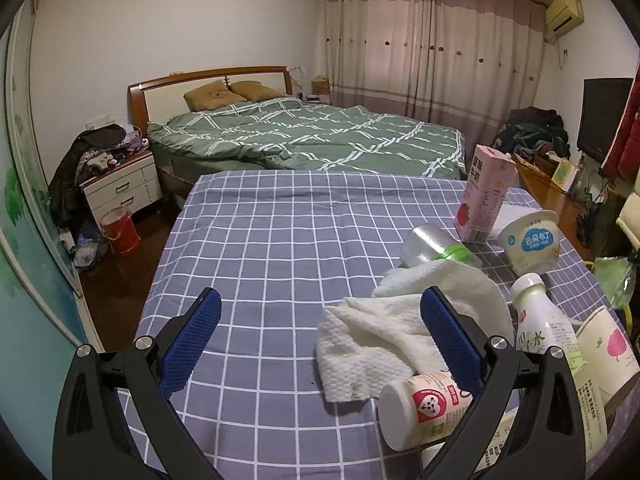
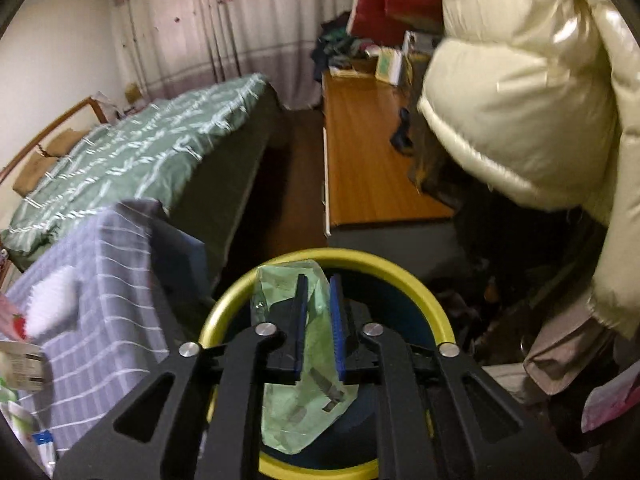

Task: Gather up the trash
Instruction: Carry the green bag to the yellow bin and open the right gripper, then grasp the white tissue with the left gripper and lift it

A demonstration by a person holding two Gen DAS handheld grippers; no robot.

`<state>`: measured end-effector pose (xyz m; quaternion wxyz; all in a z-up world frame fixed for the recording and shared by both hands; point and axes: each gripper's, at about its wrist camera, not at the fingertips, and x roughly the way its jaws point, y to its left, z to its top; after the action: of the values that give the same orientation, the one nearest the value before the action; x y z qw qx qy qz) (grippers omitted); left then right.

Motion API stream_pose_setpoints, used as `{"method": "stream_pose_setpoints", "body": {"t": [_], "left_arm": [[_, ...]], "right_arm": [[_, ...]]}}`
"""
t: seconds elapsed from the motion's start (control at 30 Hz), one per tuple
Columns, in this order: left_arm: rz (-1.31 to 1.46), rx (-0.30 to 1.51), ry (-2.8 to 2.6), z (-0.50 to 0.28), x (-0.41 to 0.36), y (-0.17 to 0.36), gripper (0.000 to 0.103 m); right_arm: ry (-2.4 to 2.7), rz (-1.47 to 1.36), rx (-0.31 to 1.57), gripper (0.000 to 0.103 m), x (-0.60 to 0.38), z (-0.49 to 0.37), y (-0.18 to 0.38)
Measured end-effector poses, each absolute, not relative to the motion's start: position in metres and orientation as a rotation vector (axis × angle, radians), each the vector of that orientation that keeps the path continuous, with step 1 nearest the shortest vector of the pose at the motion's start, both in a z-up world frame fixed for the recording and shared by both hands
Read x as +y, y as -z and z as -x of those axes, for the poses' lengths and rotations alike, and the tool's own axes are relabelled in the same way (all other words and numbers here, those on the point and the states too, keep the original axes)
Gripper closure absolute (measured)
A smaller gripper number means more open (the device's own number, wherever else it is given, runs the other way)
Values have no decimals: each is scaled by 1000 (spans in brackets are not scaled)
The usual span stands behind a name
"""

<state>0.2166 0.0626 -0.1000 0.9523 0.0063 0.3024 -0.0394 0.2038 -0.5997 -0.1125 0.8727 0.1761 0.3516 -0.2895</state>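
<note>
The right tool [image 2: 319,300] hangs directly above the yellow-rimmed bin [image 2: 424,300], pointing down into it, which is where a piece of trash needs to be before it is let go. A crumpled pale green wrapper [image 2: 280,284] sits between its blue pads; the jaws stand only a narrow gap apart, and whether the pads press on the wrapper or have slackened off it I cannot tell (the film fills the gap either way).

Beside the bin stands the desk [image 1: 260,240] under its checked cloth, where the left tool [image 1: 320,312] waits with jaws spread wide and nothing in them. On the side of the desk nearer the bin lie the remaining items: a white cloth [image 1: 400,320], a small yogurt bottle [image 1: 420,408], a tipped clear bottle [image 1: 432,244], a pink carton [image 1: 486,192], a pudding cup [image 1: 530,240] and a white drink bottle [image 1: 540,316]. By my reading, the left tool is poised over that cluster for the next pick.
</note>
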Motion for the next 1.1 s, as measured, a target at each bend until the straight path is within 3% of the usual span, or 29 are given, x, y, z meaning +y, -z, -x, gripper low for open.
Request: {"method": "stream_pose_setpoints", "body": {"t": [0.17, 0.33, 0.53, 0.77, 0.93, 1.1], "left_arm": [[-9, 627, 111, -215, 55, 97, 5], [18, 641, 173, -211, 43, 86, 5], [-1, 710, 245, -216, 19, 83, 5], [-108, 851, 309, -240, -17, 97, 6], [-175, 956, 364, -269, -39, 111, 15], [-211, 1047, 387, -289, -48, 123, 35]], "right_arm": [[603, -377, 700, 79, -586, -200, 108], [468, -364, 561, 62, -532, -194, 79], [304, -255, 463, 61, -452, -206, 76], [219, -187, 522, 57, -423, -220, 91], [192, -187, 533, 55, -416, -222, 94], [180, -212, 535, 53, -419, -220, 96]]}}
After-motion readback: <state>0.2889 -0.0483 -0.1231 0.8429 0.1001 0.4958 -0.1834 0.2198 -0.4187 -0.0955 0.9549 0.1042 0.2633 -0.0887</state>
